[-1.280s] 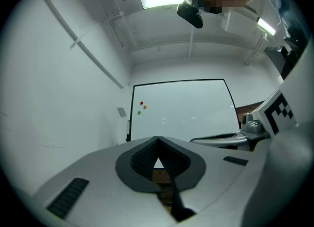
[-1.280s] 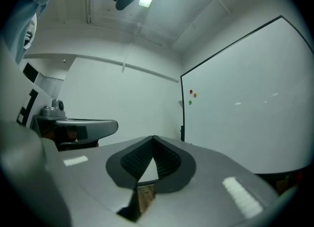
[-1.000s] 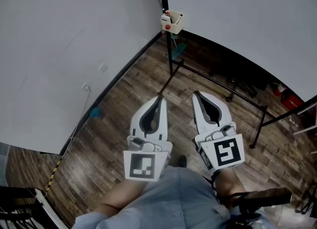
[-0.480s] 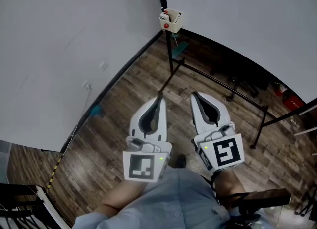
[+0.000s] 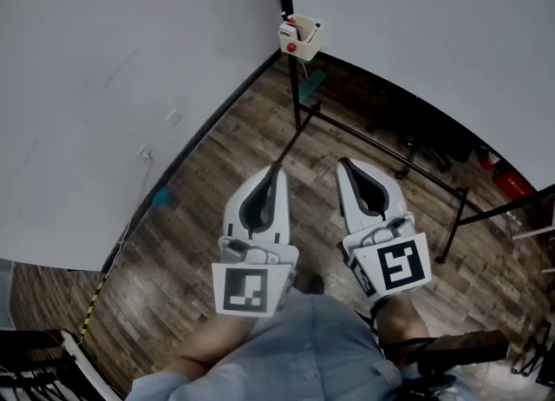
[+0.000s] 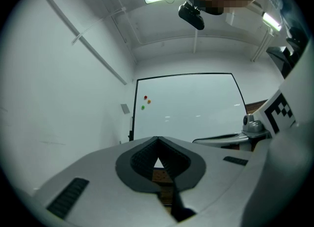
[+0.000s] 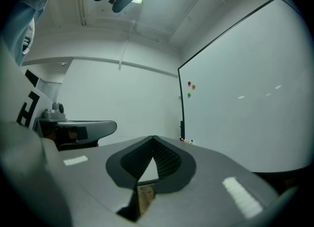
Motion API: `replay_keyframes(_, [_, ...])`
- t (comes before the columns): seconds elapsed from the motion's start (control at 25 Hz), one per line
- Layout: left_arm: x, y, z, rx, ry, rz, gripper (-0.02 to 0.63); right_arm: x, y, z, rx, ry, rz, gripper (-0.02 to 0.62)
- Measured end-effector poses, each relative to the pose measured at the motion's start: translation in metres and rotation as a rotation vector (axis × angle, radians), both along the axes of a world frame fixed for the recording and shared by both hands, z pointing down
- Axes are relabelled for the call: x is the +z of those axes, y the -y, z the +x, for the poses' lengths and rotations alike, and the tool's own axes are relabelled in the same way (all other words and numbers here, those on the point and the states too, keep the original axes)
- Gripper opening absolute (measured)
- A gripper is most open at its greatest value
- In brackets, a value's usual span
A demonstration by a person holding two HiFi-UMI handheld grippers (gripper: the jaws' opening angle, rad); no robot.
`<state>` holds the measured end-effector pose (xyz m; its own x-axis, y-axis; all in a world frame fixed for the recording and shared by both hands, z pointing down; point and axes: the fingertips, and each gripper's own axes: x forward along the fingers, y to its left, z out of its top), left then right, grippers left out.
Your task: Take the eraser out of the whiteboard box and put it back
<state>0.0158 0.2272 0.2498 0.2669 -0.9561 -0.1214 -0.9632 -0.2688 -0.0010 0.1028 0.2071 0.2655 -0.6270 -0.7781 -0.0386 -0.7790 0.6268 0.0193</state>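
Work on the task is not yet showing: the box is hanging at the whiteboard's corner, well ahead of both grippers, and nothing is lying outside it. Left gripper and right gripper are pointing side by side over the wood floor, each with its jaws pressed together and holding nothing. Reaching, taking out and putting back are all waiting. Eraser is probably sitting in the box, where something pale with a red spot is peeking out, though it is too small to be sure. The box's inside is hidden.
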Motion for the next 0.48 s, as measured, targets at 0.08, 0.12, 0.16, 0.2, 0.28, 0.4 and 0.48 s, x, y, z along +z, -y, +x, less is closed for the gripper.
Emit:
replay_keyframes(0.08, [0.001,0.017,-0.007,0.007,-0.003,-0.001,0.006,0.001,0.017,-0.007,0.006,-0.003,-0.002,0.002])
replay_keyframes(0.12, [0.002,0.027,-0.011,0.011,-0.005,-0.002,0.005,0.002,0.026,-0.011,0.009,-0.005,-0.002,0.002])
replay_keyframes(0.16, [0.002,0.036,-0.015,0.016,-0.006,-0.003,0.006,0.002,0.036,-0.015,0.012,-0.006,-0.002,0.002])
replay_keyframes(0.2, [0.002,0.046,-0.019,0.02,-0.007,-0.004,0.005,0.002,0.045,-0.02,0.015,-0.007,-0.002,0.002])
replay_keyframes(0.28, [0.003,0.065,-0.029,0.028,-0.006,-0.007,0.005,0.002,0.064,-0.03,0.021,-0.008,-0.004,0.002])
replay_keyframes(0.4, [0.002,0.092,-0.043,0.046,-0.008,-0.01,0.006,0.0,0.092,-0.045,0.032,-0.005,-0.009,0.002])
replay_keyframes(0.48, [0.002,0.11,-0.053,0.058,-0.011,-0.015,0.005,-0.001,0.109,-0.055,0.044,-0.005,-0.01,0.002])
